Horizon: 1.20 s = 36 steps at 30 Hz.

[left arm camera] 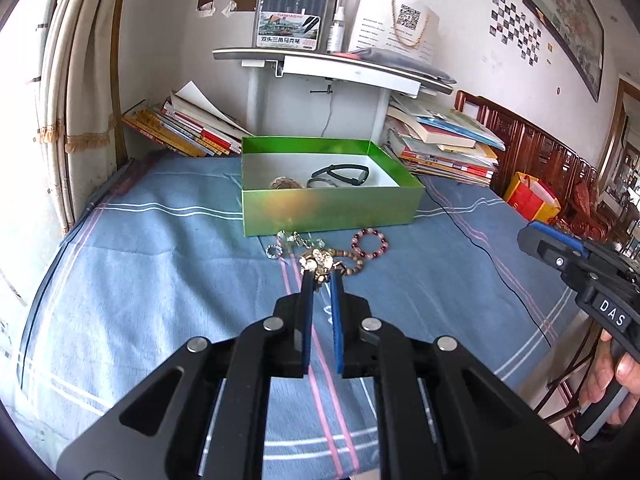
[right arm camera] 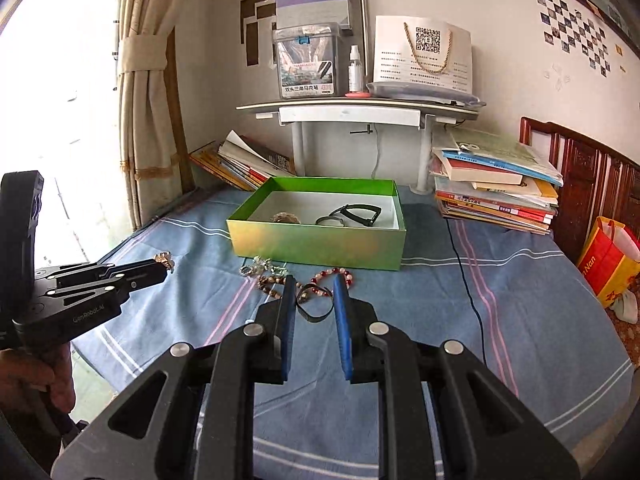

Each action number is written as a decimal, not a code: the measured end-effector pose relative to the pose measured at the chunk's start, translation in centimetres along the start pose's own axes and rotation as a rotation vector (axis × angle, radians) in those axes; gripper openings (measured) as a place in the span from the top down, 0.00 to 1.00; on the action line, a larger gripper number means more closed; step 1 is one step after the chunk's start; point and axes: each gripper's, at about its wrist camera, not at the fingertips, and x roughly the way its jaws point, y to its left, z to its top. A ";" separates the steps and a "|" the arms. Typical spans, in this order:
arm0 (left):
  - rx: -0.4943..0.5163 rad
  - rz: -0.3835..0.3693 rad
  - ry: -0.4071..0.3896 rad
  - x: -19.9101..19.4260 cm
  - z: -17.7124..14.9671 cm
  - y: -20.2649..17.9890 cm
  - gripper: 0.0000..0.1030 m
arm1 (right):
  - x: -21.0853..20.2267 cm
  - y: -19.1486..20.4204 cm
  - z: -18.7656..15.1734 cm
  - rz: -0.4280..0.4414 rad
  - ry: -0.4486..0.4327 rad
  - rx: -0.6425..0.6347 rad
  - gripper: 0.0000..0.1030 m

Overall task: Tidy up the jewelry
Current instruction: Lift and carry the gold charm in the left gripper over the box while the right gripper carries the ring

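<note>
A green box (left arm camera: 332,210) (right arm camera: 316,246) sits on the blue bedsheet, holding a black watch (left arm camera: 344,174) (right arm camera: 358,213) and other pieces. My left gripper (left arm camera: 322,274) is shut on a gold jewelled piece (left arm camera: 318,262), held above the sheet; it also shows in the right wrist view (right arm camera: 165,261). A red bead bracelet (left arm camera: 370,241) (right arm camera: 340,276), a brown bead string (left arm camera: 352,266) (right arm camera: 268,282) and a crystal piece (left arm camera: 280,245) (right arm camera: 260,266) lie in front of the box. My right gripper (right arm camera: 313,286) is open around a dark band (right arm camera: 310,314).
Book stacks (left arm camera: 444,140) (right arm camera: 496,188) flank a small white stand (left arm camera: 320,64) behind the box. A black cable (right arm camera: 466,280) runs across the sheet. A red and yellow bag (right arm camera: 608,260) stands at the right by a wooden headboard (right arm camera: 580,184). A curtain (right arm camera: 148,100) hangs at the left.
</note>
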 end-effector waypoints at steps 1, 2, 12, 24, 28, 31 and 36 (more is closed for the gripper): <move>0.001 0.000 -0.002 -0.2 -0.1 -0.1 0.91 | -0.3 0.1 -0.1 -0.001 -0.004 -0.001 0.82; 0.004 0.002 -0.004 -0.5 -0.2 -0.2 0.91 | -0.5 0.1 -0.2 0.000 -0.007 0.000 0.82; 0.007 0.004 -0.015 -1.4 -0.4 -0.8 0.91 | -1.6 0.2 -0.1 -0.004 -0.019 -0.006 0.82; 0.015 0.017 0.007 -0.2 -0.1 -1.0 0.91 | -0.8 -0.3 -0.1 -0.001 -0.006 0.009 0.82; 0.018 0.024 0.017 0.8 0.4 -1.0 0.91 | 0.3 -0.7 0.1 0.002 0.005 0.012 0.82; 0.023 0.031 0.013 1.5 1.4 -0.9 0.91 | 1.3 -1.2 0.8 0.004 0.003 0.008 0.82; 0.035 0.046 -0.021 2.8 5.0 -0.5 0.91 | 3.2 -2.2 4.0 0.012 -0.032 0.000 0.82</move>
